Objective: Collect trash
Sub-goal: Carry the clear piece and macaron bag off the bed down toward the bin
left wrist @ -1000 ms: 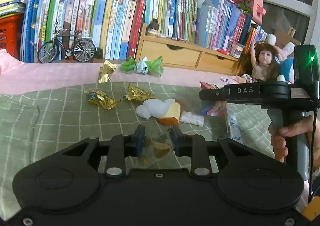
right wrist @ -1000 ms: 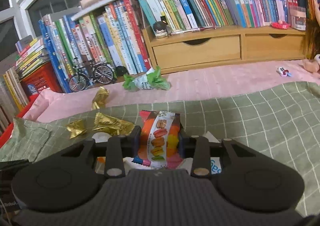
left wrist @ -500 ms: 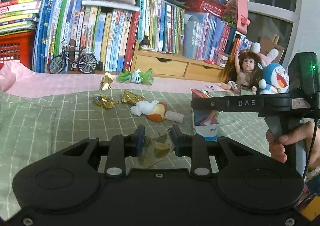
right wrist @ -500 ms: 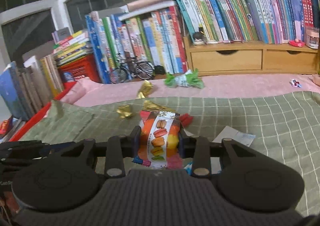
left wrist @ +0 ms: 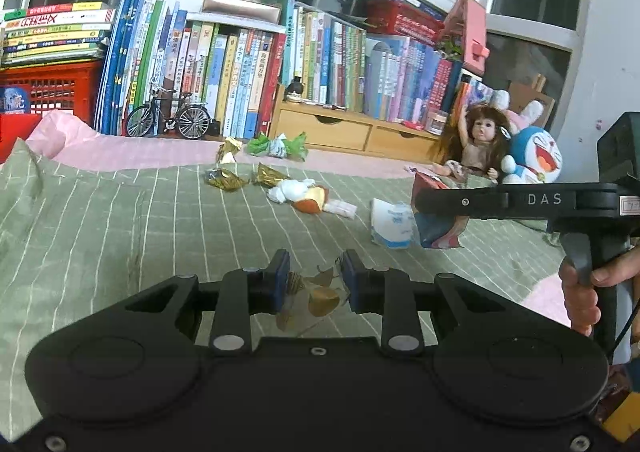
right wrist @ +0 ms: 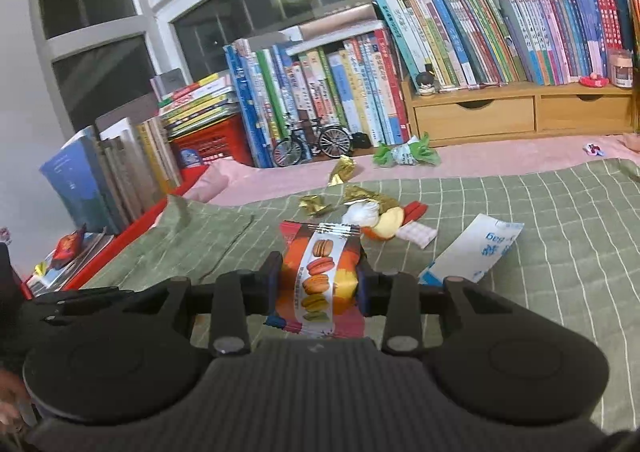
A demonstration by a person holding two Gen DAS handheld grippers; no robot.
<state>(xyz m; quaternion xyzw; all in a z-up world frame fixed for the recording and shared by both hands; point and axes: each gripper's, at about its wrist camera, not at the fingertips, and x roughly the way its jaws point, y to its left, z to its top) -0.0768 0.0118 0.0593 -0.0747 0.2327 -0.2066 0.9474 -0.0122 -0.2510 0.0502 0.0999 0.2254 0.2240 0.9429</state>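
Note:
My left gripper point(left wrist: 314, 272) is shut on a clear crinkled wrapper point(left wrist: 312, 298) with brown bits, held above the green checked cloth point(left wrist: 120, 236). My right gripper point(right wrist: 318, 270) is shut on an orange macaron packet point(right wrist: 322, 276); that packet point(left wrist: 434, 230) also shows in the left wrist view under the other tool. On the cloth lie gold foil wrappers point(left wrist: 224, 179), a white and orange crumpled wad point(left wrist: 298, 193), a small white packet point(left wrist: 342, 208) and a white bag with blue print point(right wrist: 476, 248). A green candy wrapper point(right wrist: 406, 153) and another gold foil point(right wrist: 341, 171) rest on the pink sheet.
Rows of books point(left wrist: 224, 71), a wooden drawer shelf point(left wrist: 344, 131) and a model bicycle point(left wrist: 168, 119) line the back. A doll point(left wrist: 476, 143) and plush toys point(left wrist: 534, 155) sit at the right. A red crate point(left wrist: 52, 87) stands left. A hand point(left wrist: 584, 292) grips the right tool.
Both grippers have pulled back and risen from the litter, each keeping its hold; the right one has swung left, bringing more of the left book stacks into view.

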